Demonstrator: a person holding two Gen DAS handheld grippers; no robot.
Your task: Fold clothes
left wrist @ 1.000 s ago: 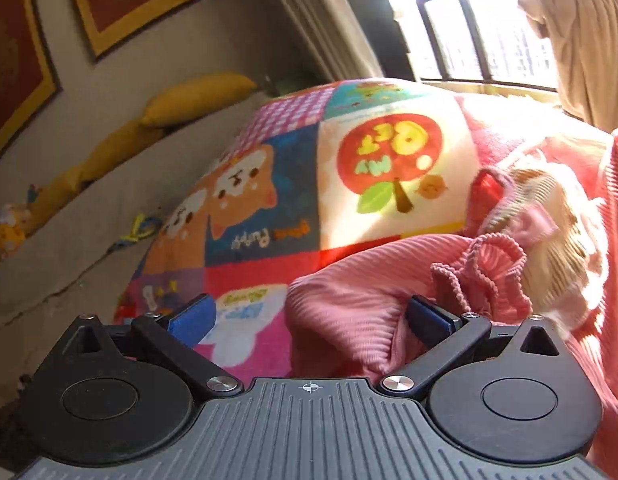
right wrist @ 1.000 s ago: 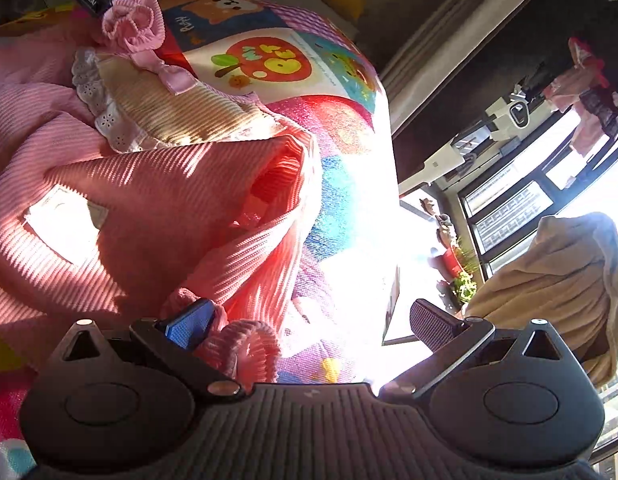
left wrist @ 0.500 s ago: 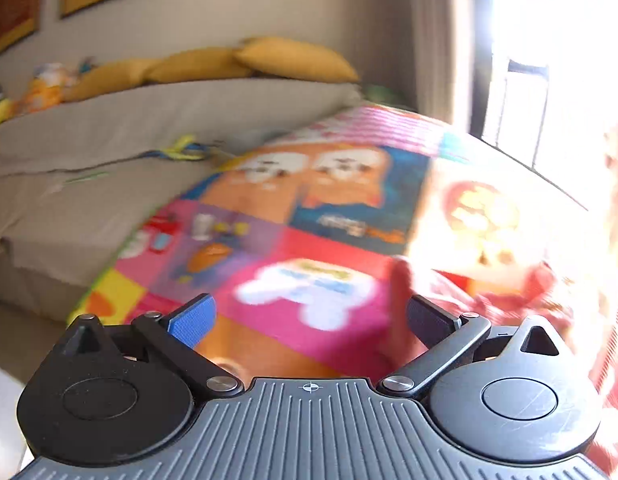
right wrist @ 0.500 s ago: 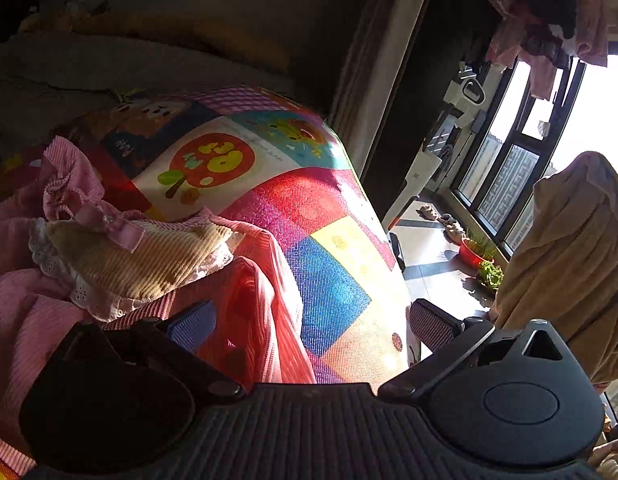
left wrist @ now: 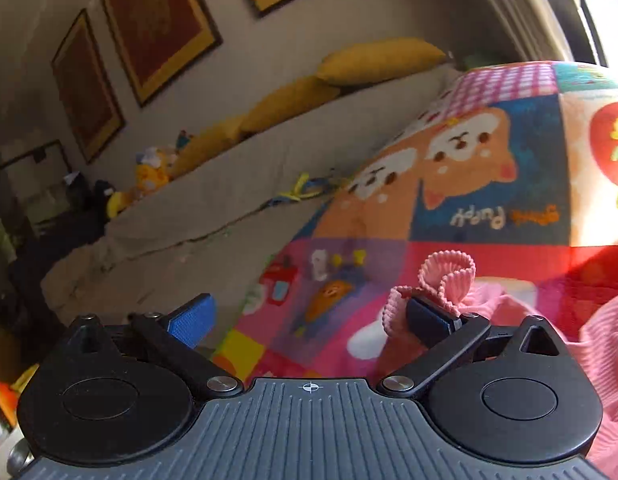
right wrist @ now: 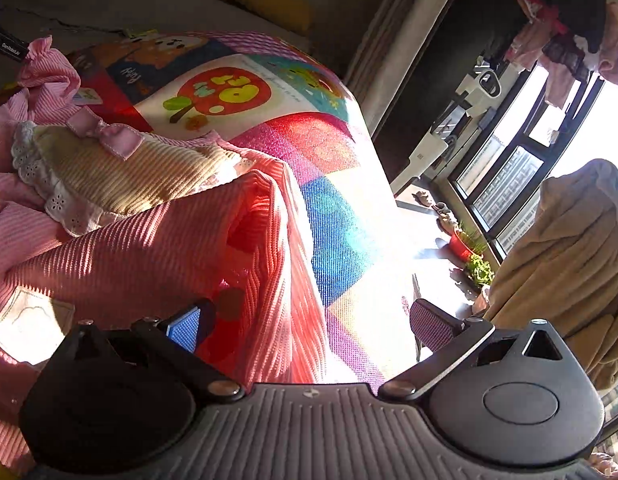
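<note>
A pink ribbed garment [right wrist: 149,248] lies rumpled on a colourful patchwork blanket [right wrist: 333,240]. It has a cream lace-edged collar [right wrist: 121,168] with a pink bow [right wrist: 109,132]. My right gripper [right wrist: 309,324] is open over the garment's sunlit right fold, and its left finger touches the cloth. In the left wrist view a curled pink cuff [left wrist: 449,276] wraps around the right fingertip of my left gripper [left wrist: 309,316]. That gripper is wide open above the blanket [left wrist: 469,184].
A grey sofa with yellow cushions [left wrist: 373,60] runs behind the blanket, with toys [left wrist: 149,172] at its far end and framed pictures [left wrist: 157,28] above. To the right are a window [right wrist: 505,184], potted plants [right wrist: 465,248] and a hanging beige cloth [right wrist: 569,260].
The left gripper swung away towards the sofa and has come back; the pink cuff now curls around its right finger. The right gripper shifted slightly over the fold. Both stayed open.
</note>
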